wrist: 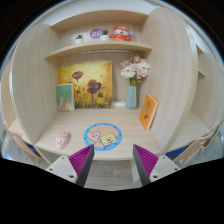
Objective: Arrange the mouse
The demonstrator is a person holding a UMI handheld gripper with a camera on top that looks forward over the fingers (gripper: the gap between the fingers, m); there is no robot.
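Nearest, the tongs [109,163] stand open and empty, their two purple pads apart above the desk [45,147] edge. Just ahead lies one round mat [101,134]; a small pink thing [64,140], probably the mouse, sits left of it. I would approach it low and centred before closing. Beyond: one flower vase [133,92], one large picture [85,83], one shelf [100,47].
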